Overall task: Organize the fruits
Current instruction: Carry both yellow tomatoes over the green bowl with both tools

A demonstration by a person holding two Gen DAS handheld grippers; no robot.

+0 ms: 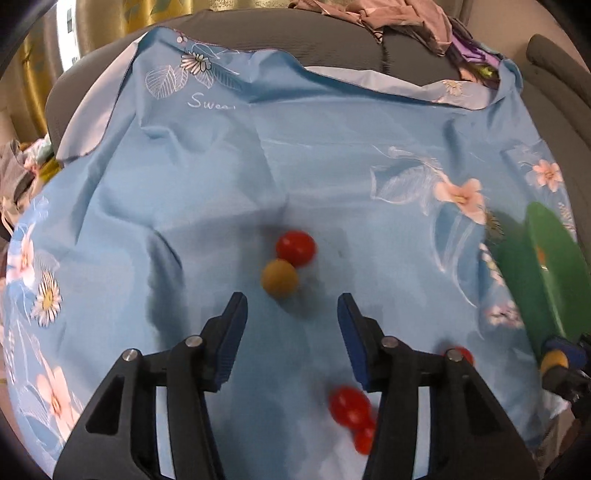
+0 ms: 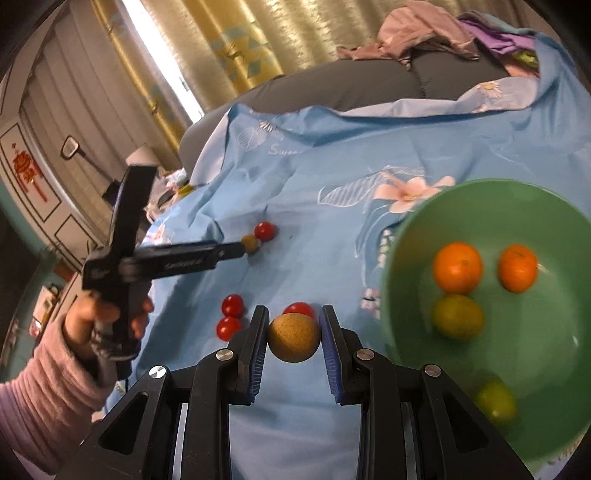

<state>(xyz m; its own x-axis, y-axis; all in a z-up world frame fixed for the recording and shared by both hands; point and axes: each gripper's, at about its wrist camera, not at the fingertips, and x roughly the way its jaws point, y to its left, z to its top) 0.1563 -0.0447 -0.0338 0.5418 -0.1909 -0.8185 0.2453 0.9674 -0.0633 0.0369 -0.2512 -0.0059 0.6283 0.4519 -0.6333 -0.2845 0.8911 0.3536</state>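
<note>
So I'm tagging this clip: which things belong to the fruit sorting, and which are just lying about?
Job:
green bowl
oranges
tan fruit in right gripper
red tomatoes
left gripper, open

Lying about:
blue floral cloth
clothes pile
curtain

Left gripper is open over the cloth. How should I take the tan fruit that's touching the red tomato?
Grip the tan fruit across its widest middle, one finger on each side, coming from the near side where the left gripper already faces it, jaws open. It is round, so any diameter works, but the red tomato touches its far side; closing sideways likely avoids pinching both.
</note>
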